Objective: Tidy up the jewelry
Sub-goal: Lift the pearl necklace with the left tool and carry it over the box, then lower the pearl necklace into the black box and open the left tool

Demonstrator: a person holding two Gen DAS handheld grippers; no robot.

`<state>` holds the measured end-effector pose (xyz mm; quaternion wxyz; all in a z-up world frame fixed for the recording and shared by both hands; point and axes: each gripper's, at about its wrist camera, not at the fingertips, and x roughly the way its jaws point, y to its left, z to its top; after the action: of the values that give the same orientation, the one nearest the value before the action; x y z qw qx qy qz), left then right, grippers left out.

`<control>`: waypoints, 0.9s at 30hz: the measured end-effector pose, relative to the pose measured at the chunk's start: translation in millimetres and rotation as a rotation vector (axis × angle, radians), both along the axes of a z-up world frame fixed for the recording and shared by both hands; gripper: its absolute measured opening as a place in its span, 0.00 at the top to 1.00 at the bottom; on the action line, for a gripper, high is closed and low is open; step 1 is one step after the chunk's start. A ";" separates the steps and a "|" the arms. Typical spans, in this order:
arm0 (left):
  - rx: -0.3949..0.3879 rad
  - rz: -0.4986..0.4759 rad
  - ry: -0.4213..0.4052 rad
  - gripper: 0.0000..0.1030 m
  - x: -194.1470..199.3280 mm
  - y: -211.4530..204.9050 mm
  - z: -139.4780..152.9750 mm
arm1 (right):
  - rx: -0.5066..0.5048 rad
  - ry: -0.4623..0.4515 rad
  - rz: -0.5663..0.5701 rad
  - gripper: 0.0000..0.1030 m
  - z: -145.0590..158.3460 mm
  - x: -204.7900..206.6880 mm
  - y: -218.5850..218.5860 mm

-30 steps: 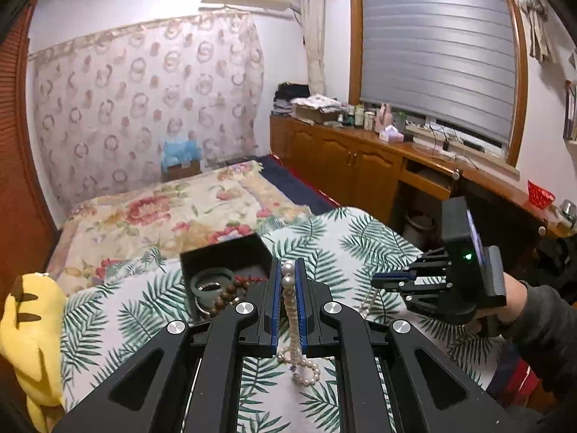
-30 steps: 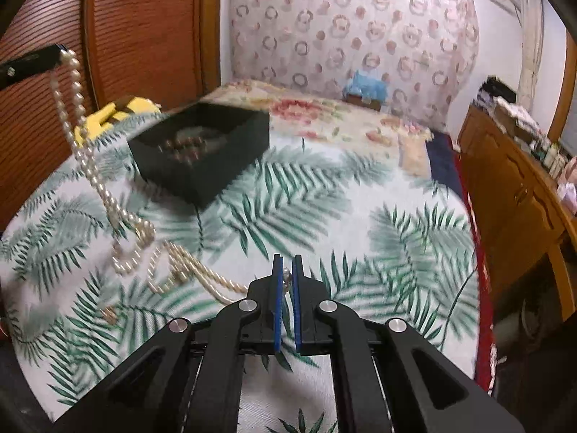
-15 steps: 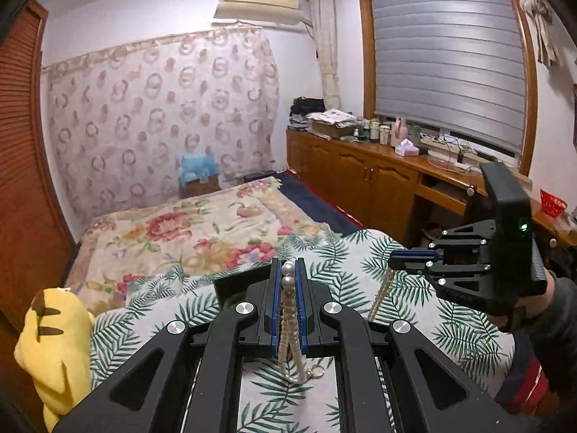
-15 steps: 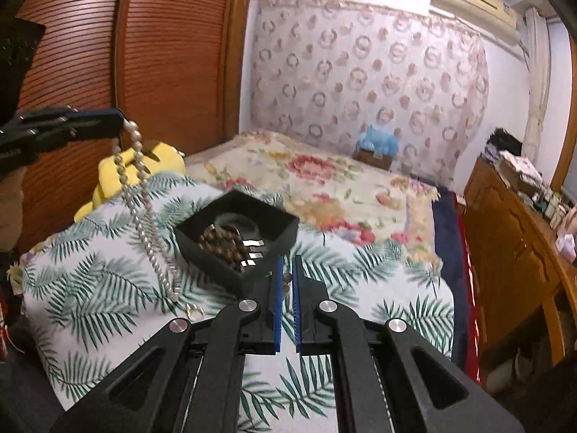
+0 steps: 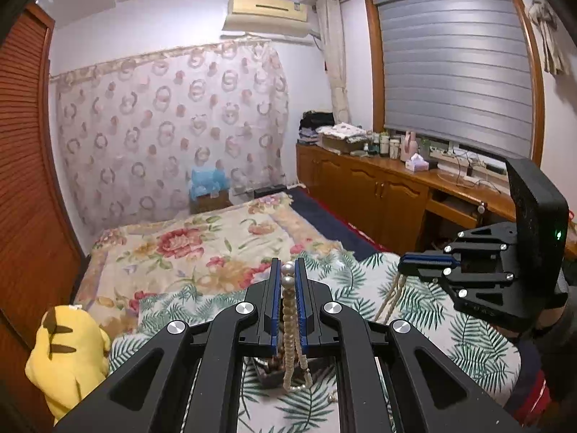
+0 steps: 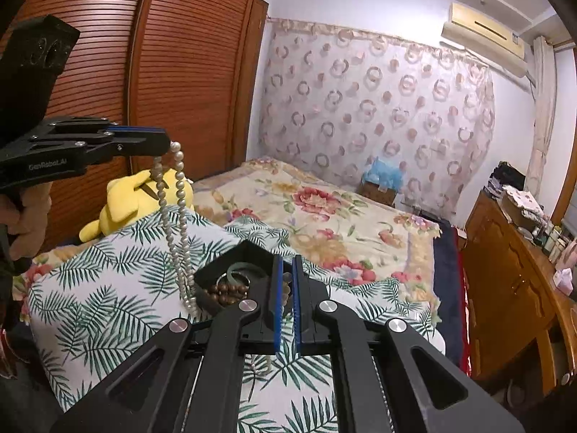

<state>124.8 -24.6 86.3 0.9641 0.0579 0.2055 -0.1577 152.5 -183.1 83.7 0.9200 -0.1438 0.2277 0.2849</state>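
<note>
Left wrist | both grippers higher than before | fingers pinching pearl necklace, now off cloth

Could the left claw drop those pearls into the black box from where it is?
Probably yes. The left claw holds the pearls dangling just beside the open box, nothing between. But the right claw grips the same strand, so it must follow.

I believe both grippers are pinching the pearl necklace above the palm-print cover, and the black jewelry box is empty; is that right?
Not quite: the black jewelry box is not empty. The right wrist view shows brown wooden beads and a greenish bangle in it. The rest stands.
</note>
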 end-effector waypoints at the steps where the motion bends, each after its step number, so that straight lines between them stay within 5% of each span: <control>1: -0.001 -0.003 -0.003 0.94 1.9 -0.8 2.8 | 0.009 -0.001 0.003 0.95 3.6 1.9 0.2; 15: -0.019 -0.003 0.007 0.94 41.1 1.1 17.4 | 0.047 -0.059 0.055 0.95 51.3 33.7 14.5; 27: -0.035 0.017 0.137 0.94 78.1 16.6 -42.1 | 0.050 -0.049 0.075 0.95 39.3 75.1 38.6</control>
<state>202.9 -8.0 44.2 0.9500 0.0285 0.2686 -0.1564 227.5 -144.5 123.0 0.9173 -0.1362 0.1924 0.3210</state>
